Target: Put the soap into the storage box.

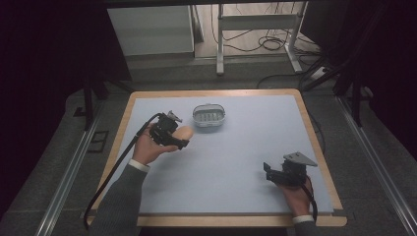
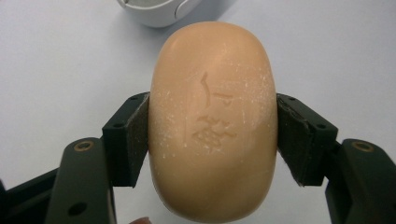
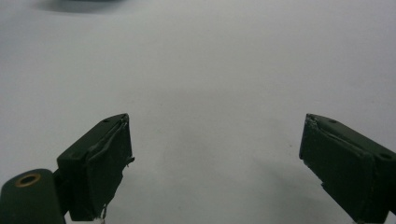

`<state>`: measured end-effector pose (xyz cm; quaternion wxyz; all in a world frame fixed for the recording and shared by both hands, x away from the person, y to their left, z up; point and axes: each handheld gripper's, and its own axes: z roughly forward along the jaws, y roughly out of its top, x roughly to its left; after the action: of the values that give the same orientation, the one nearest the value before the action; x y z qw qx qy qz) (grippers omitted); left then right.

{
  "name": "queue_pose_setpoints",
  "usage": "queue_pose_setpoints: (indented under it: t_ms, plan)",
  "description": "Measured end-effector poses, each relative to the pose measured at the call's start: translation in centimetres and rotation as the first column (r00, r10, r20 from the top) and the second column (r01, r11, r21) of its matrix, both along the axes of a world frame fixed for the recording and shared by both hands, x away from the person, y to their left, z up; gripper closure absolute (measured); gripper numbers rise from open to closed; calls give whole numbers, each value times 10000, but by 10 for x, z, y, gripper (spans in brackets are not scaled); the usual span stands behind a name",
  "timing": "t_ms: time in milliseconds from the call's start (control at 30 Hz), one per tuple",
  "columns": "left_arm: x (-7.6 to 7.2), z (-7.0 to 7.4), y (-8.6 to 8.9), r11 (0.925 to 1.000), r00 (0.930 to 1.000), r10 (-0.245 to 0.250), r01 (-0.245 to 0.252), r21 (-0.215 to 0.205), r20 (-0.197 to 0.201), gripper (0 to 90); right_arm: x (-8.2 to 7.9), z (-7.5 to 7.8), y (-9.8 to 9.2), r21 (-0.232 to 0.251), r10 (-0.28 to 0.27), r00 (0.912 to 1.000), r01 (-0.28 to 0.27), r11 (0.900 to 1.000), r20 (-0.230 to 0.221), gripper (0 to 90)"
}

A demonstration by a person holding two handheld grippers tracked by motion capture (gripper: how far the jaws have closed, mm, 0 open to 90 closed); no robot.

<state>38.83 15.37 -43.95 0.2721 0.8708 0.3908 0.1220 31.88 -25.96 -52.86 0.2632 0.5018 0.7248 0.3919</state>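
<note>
A tan oval bar of soap (image 2: 213,121) with a stamped mark on top is pinched between the pads of my left gripper (image 2: 213,140). In the high view the soap (image 1: 185,132) pokes out of the left gripper (image 1: 180,139) above the left middle of the mat, just short of a white soap dish (image 1: 209,116). The dish's rim (image 2: 154,11) peeks in at the top of the left gripper view. My right gripper (image 1: 268,172) rests low at the mat's front right. Its jaws stand wide apart (image 3: 215,158) with only bare mat between them.
A pale blue mat (image 1: 231,157) covers a table with a wooden edge (image 1: 216,93). Black cables trail from both grippers toward the front. Beyond the table stand a white cabinet (image 1: 150,29) and a desk frame (image 1: 255,34) with loose cables on the floor.
</note>
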Motion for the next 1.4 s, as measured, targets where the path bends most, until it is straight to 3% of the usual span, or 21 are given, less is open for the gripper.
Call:
queue_pose_setpoints:
  t_ms: [100,600,967,1400]
  plan:
    - [2,0,1,9999,10000,-31,30,-156,-76,327,0,0,0,11,-3,10000,3,10000,-6,93]
    - [10,5,-6,9999,9999,-121,121,-60,30,327,0,0,0,2,12,10000,-12,10000,3,94]
    - [20,7,-1,10000,10000,30,-30,40,42,327,0,0,0,-13,4,10000,-4,10000,-1,94]
    - [32,14,-15,9999,9998,-128,126,73,169,327,0,0,0,7,-6,10000,6,10000,27,94]
